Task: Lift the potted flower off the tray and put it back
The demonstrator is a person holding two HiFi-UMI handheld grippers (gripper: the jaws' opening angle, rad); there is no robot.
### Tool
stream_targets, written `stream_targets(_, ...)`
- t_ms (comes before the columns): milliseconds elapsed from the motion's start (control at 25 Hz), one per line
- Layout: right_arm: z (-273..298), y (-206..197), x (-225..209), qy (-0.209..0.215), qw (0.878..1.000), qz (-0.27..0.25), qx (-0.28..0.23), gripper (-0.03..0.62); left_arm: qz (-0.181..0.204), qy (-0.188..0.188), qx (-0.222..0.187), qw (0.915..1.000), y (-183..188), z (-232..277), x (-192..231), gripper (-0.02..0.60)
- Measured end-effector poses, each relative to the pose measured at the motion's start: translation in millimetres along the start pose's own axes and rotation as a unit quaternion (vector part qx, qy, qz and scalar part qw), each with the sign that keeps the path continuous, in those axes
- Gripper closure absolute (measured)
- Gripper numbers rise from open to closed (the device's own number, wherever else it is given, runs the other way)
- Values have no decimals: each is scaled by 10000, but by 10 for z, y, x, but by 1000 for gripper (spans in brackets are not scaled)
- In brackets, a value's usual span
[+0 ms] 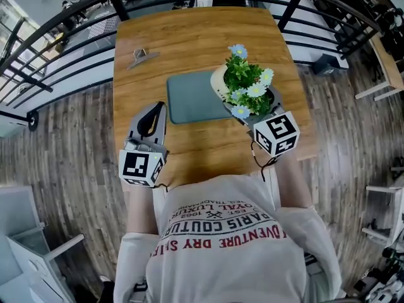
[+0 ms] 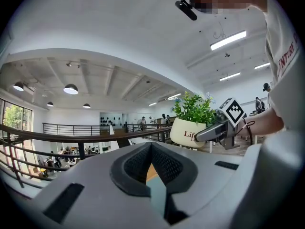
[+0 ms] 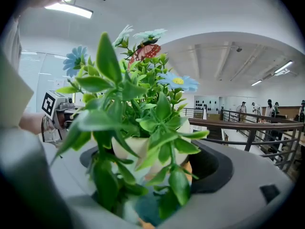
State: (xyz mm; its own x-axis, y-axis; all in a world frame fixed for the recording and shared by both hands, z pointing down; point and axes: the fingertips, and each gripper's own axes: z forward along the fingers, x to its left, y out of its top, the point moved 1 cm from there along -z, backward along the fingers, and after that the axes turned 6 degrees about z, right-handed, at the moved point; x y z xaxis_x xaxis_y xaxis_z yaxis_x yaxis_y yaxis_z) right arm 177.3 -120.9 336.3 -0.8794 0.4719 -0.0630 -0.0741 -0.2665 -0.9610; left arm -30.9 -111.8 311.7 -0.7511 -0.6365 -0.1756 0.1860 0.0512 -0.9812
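Clasping the potted flower (image 1: 246,81) in the right gripper (image 1: 255,109), at 3 o'clock of the tray (image 1: 189,100). Holding the left gripper (image 1: 153,108) clenched, empty, at 7 o'clock.

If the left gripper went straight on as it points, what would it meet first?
Probably nothing close: the left gripper points roughly level over the tray, the potted flower off to its right. The railing beyond the table looks first in line.

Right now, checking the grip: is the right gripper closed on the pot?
Closed on it: the right gripper has the white pot pinched between its jaws, with leaves spilling over them.
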Motion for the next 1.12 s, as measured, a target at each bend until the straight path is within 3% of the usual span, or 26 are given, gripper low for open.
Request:
stream_targets(320,243,-138,-82,92,9999,-35,125,121,-110,93,101,9998,-108,84,9,569)
stream_targets(640,769,-529,-167,870,9942,-300,556,121,-359,311,197,9987,-303,294,46,569)
stream_targets(1120,1600,-1537,-112,2379,9565,-862,1450,121,-623,663,524,9945,-828,644,110,569)
